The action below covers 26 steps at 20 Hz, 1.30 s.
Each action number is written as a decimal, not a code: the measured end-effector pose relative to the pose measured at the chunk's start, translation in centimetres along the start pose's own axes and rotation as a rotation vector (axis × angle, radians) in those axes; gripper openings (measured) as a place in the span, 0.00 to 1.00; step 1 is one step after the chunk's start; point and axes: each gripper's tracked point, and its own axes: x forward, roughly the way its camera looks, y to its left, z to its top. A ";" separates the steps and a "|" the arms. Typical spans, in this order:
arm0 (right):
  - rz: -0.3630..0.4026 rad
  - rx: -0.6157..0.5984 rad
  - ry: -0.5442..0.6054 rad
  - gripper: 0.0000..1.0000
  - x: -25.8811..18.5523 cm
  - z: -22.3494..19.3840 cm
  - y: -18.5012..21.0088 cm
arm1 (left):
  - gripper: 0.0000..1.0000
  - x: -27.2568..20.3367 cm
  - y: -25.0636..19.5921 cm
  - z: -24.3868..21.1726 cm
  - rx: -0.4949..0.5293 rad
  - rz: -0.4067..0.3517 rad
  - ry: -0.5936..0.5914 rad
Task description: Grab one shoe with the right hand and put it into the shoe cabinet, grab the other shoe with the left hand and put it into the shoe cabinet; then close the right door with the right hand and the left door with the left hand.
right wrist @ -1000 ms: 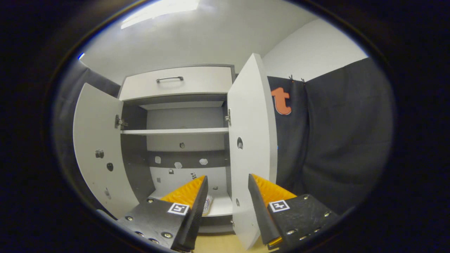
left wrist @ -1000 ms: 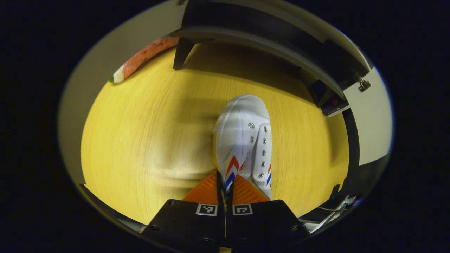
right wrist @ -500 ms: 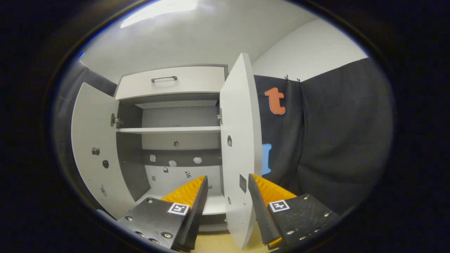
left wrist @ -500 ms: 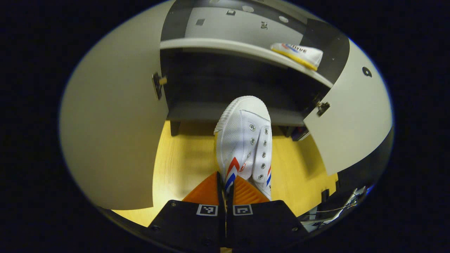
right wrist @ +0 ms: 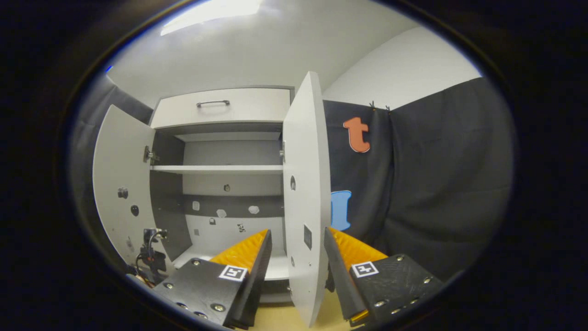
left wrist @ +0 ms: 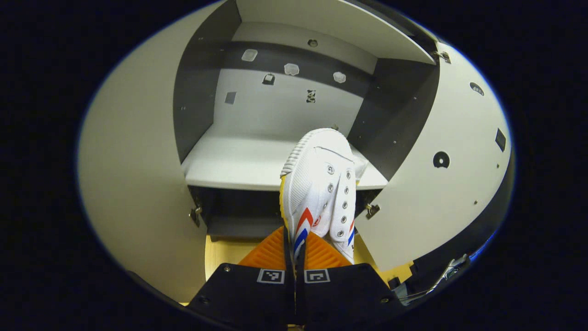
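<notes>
Left gripper (left wrist: 295,248) clenched on white sneaker (left wrist: 321,184) near the shoe cabinet's lower shelf (left wrist: 239,161); right gripper (right wrist: 297,250) released beside right door (right wrist: 303,193)

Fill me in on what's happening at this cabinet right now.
A person is putting shoes away with a gripper in each hand. The left gripper is shut on the heel end of a white shoe, its toe pointing at the lower shelf of the shoe cabinet. Both doors stand open. The right gripper is open and holds nothing; the edge of the right door stands in line between its fingers. Whether they touch it cannot be told.
</notes>
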 end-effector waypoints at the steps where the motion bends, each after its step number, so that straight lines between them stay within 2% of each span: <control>1: -0.008 -0.004 -0.004 0.68 -0.2 0.1 -0.5 | 0.01 -0.2 -0.1 0.2 0.001 0.004 -0.019; 7: -0.090 -0.044 -0.012 0.68 -1.1 0.1 -4.0 | 0.01 -0.2 -0.2 0.3 -0.016 0.015 -0.114; 10: -0.130 -0.052 -0.024 0.68 -1.4 0.4 -5.6 | 0.01 -0.5 -0.1 0.3 -0.036 0.023 -0.094; 11: -0.139 -0.051 -0.025 0.64 -1.5 0.4 -6.0 | 0.01 -0.5 -0.1 0.5 -0.041 0.030 -0.089; 12: -0.146 -0.050 -0.025 0.68 -1.7 0.4 -6.4 | 0.01 -0.7 -0.1 0.6 -0.043 0.039 -0.084; 14: -0.163 -0.055 -0.018 0.68 -1.8 0.1 -7.4 | 0.01 -0.8 -0.2 0.6 -0.043 0.058 -0.077; 15: -0.171 -0.059 -0.012 0.62 -1.7 -0.2 -7.9 | 0.01 -0.8 -0.3 0.5 -0.053 0.056 -0.069; 17: -0.171 -0.047 0.003 0.68 -1.5 -0.7 -8.4 | 0.01 -0.7 -0.4 0.2 -0.051 0.045 -0.045; 21: -0.147 0.010 0.036 0.68 -0.2 -2.3 -8.7 | 0.01 -0.6 -0.3 -0.7 -0.023 0.081 -0.007; 26: -0.117 0.022 0.068 0.68 0.5 -3.6 -9.2 | 0.06 0.3 1.0 -2.4 0.008 0.151 0.046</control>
